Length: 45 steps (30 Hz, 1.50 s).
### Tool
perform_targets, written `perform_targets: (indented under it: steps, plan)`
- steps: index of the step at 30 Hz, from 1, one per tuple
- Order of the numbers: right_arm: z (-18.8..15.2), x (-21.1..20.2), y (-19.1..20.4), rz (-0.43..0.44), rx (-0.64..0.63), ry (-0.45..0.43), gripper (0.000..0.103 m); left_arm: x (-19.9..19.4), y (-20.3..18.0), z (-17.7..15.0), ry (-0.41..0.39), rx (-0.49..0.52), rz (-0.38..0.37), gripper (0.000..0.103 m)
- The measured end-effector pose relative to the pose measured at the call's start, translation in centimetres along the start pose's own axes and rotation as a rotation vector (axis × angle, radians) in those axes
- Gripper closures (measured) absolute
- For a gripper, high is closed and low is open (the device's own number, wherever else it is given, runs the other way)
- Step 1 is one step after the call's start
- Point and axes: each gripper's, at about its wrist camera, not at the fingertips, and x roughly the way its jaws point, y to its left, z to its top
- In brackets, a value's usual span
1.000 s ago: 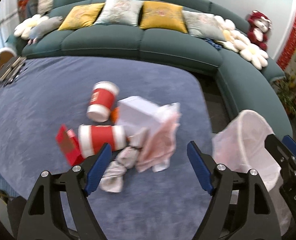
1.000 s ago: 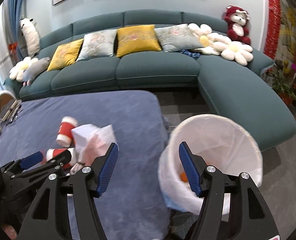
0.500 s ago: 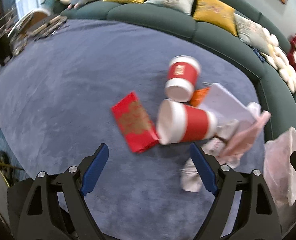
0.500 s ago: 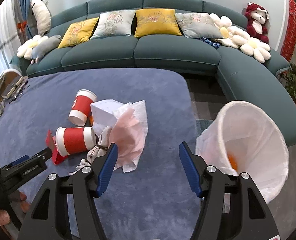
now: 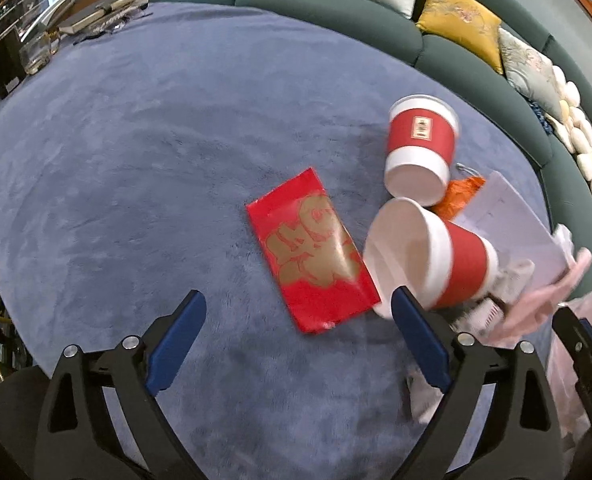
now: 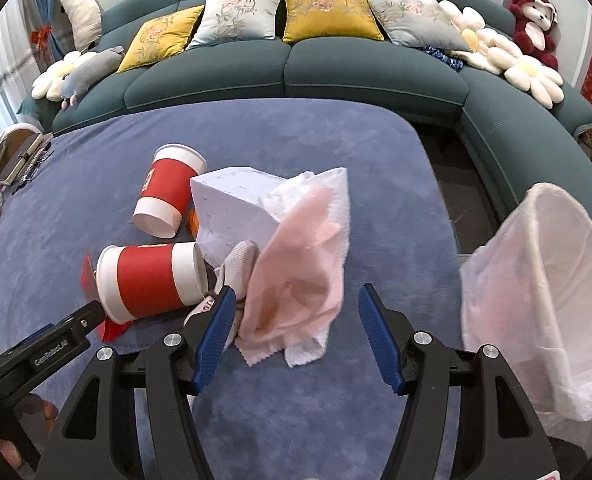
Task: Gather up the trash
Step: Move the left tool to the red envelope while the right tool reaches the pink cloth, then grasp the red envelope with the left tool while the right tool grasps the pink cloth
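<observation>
Trash lies in a heap on the blue plush surface (image 5: 144, 168). In it are a red envelope (image 5: 311, 248) with gold print, two red-and-white paper cups (image 5: 421, 148) (image 5: 435, 256) on their sides, a white box (image 6: 232, 204), a pink cloth (image 6: 296, 272) over white tissue (image 6: 327, 200), and a grey sock (image 6: 236, 268). My left gripper (image 5: 297, 340) hovers over the envelope's near end. Its jaws are opening and nothing is pressed between them. My right gripper (image 6: 296, 336) stands open over the pink cloth's lower edge, its pads clear of it. A bin with a white liner (image 6: 543, 320) stands to the right.
A green curved sofa (image 6: 335, 76) with yellow and grey cushions and plush toys wraps the far side and the right. Books, a glass and a black mug (image 5: 0, 68) sit at the far left edge. An orange scrap (image 5: 459, 196) lies between the cups and the box.
Both grippers have dropped closer to the heap. The left one swung left from the cloth onto the envelope and its jaws widened. The right one moved from the bin to the pink cloth.
</observation>
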Motion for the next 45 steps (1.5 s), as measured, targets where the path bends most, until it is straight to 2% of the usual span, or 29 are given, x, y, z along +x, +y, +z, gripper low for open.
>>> perform_targets:
  steps: [6,10,13,15,19,21,22,23,27,38,45]
  plan:
    - [0.5,1.7,0.3,-0.003,0.020,0.017,0.042,2.4,0.0,1.9,0.031,-0.042,0.015,0.014]
    - [0.7,2.7,0.4,-0.006,0.028,0.026,0.042,3.5,0.4,2.2,0.050,-0.060,-0.013,0.015]
    - [0.5,3.6,0.2,-0.011,0.033,0.043,0.043,3.4,0.4,2.0,0.033,-0.016,0.009,0.026]
    - [0.3,4.0,0.0,-0.014,0.037,0.054,0.048,3.2,0.1,1.8,0.023,0.018,0.033,0.045]
    - [-0.5,4.3,-0.3,0.010,0.039,0.083,0.073,2.9,-0.2,1.2,0.020,0.058,0.028,0.057]
    - [-0.9,4.2,-0.6,0.025,0.042,0.091,0.081,2.7,-0.3,0.7,0.025,0.061,0.020,0.066]
    - [-1.2,4.0,-0.7,0.033,0.041,0.095,0.088,2.5,-0.4,0.4,0.031,0.067,0.019,0.086]
    - [-1.4,3.9,-0.8,0.038,0.040,0.099,0.095,2.4,-0.4,0.4,0.034,0.071,0.014,0.089]
    - [-2.3,2.7,-1.4,0.060,0.046,0.097,0.100,1.7,-0.5,-0.6,0.050,0.074,-0.019,0.100]
    - [-2.7,-3.5,-3.4,0.093,0.066,0.003,0.101,-3.2,-1.6,-2.7,0.019,0.102,-0.094,0.101]
    - [-2.3,-7.6,-5.5,0.103,0.093,-0.073,0.101,-7.0,-4.7,-3.6,-0.032,0.168,-0.133,0.101]
